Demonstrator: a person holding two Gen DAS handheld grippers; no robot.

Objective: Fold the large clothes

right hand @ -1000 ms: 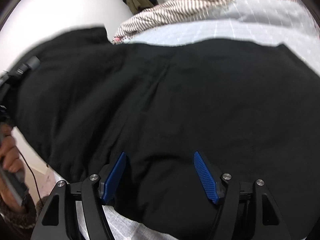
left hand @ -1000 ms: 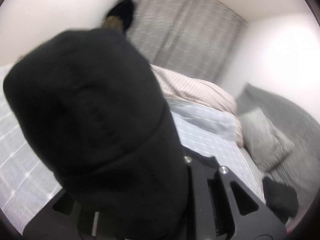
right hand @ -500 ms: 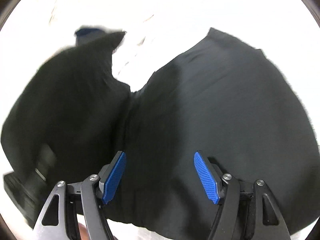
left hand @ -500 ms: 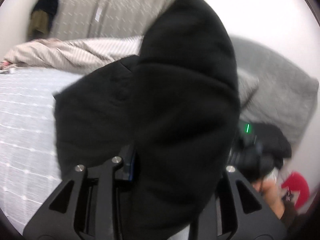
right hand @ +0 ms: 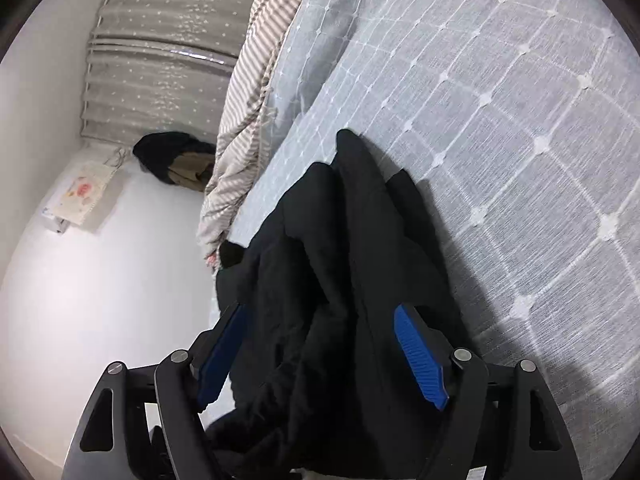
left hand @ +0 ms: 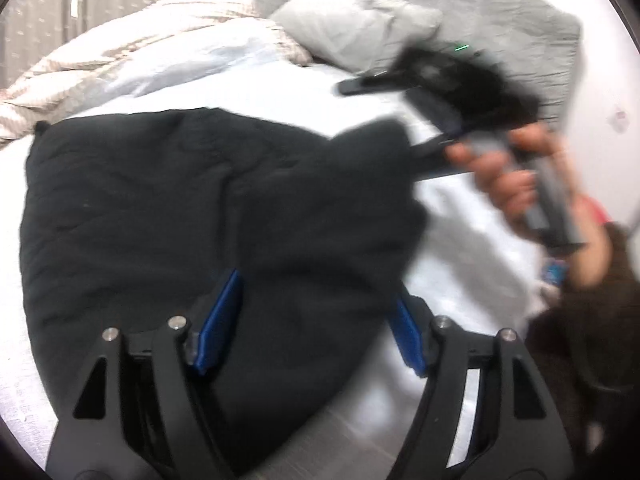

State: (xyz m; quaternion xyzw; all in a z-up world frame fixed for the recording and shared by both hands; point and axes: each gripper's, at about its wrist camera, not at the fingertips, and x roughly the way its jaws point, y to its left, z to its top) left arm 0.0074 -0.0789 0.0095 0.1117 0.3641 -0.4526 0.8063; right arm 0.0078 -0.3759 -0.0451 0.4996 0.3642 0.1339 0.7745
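Lying bunched on bed [right hand: 520,120], black garment [left hand: 160,208] passes between both claws' spread fingers; grip unclear.

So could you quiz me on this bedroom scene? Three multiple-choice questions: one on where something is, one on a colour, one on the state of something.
1. Where does the black garment lie?
A. on the floor
B. on the quilted bedspread
C. on a chair

2. What colour are the pads on the right claw?
A. red
B. green
C. blue

3. How do the fingers of the left claw stand?
A. spread apart, with cloth lying between them
B. pressed tightly together
C. out of view

Answers: 1 B, the garment spreads over the pale grid-stitched bedspread. 2 C, both pads show bright blue against the black frame. 3 A, the two blue pads sit wide apart either side of the dark cloth.
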